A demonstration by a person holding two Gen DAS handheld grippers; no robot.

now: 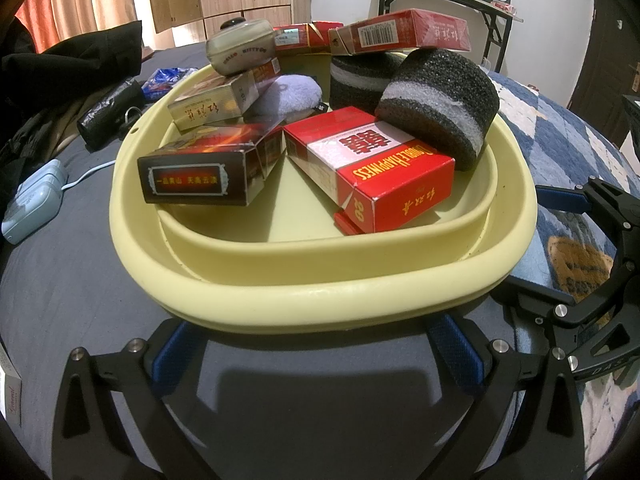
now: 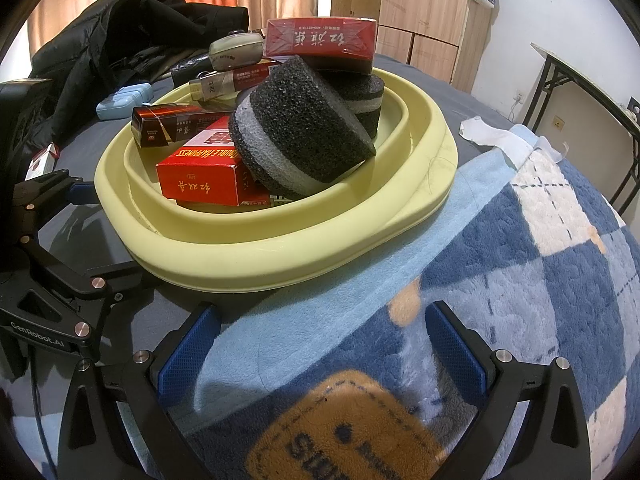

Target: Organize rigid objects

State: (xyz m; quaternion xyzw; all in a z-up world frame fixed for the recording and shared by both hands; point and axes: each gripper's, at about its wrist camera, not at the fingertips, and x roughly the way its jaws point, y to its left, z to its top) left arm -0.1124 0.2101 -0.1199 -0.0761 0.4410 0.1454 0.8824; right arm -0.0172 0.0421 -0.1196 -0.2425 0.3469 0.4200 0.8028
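A pale blue plastic case [image 1: 32, 200] lies on the grey bed sheet [image 1: 60, 300] at far left. The left gripper [image 1: 316, 354] gapes wide, empty, just short of the pale yellow plastic basin [image 1: 320, 276]. Inside the basin sit a dark brown cigarette box [image 1: 208, 172], a red Double Happiness cigarette box [image 1: 372, 168] and a black-and-grey foam cylinder [image 1: 440, 100]. The right gripper [image 2: 322, 346] is spread over the blue checked fleece blanket [image 2: 540, 260], holding nothing.

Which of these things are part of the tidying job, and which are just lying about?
Part of the job:
- yellow basin
- red Double Happiness box
- dark box
- gold box
- two black foam blocks
- small oval tin

Lying about:
- black jacket
- blue case
- checked blanket
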